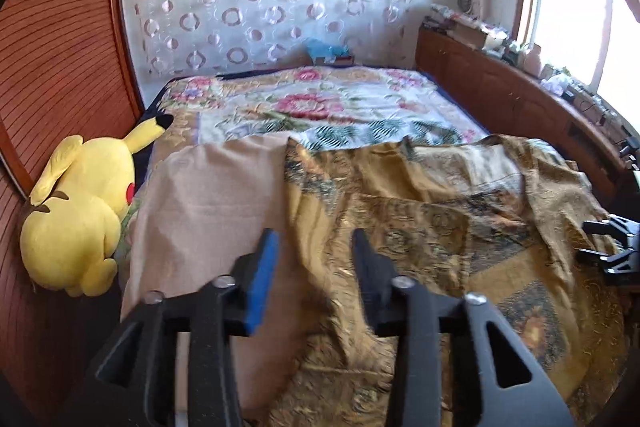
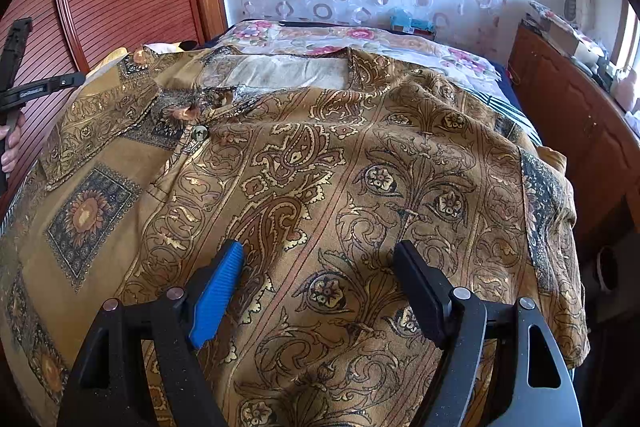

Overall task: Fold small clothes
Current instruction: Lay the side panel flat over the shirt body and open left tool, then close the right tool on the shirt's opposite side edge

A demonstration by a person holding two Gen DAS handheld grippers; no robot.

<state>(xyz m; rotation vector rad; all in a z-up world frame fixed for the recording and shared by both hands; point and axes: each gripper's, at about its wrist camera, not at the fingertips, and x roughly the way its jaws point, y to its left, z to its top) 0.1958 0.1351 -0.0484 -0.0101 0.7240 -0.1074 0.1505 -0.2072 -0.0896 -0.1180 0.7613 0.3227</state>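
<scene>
Patterned shirt (image 2: 320, 187) spread flat, collar toward headboard (lengthwise)

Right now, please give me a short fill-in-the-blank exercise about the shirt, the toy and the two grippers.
1. The plush toy beside the bed is ____ in colour.
2. The patterned shirt lies spread on the ____.
3. The left hand-held gripper and the right hand-held gripper both have their jaws ____.

Missing words: yellow; bed; open

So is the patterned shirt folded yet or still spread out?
Spread out, not folded. The gold paisley shirt lies open across the bed, collar and button showing, rumpled. Both the left gripper and the right gripper hover open above it.
</scene>
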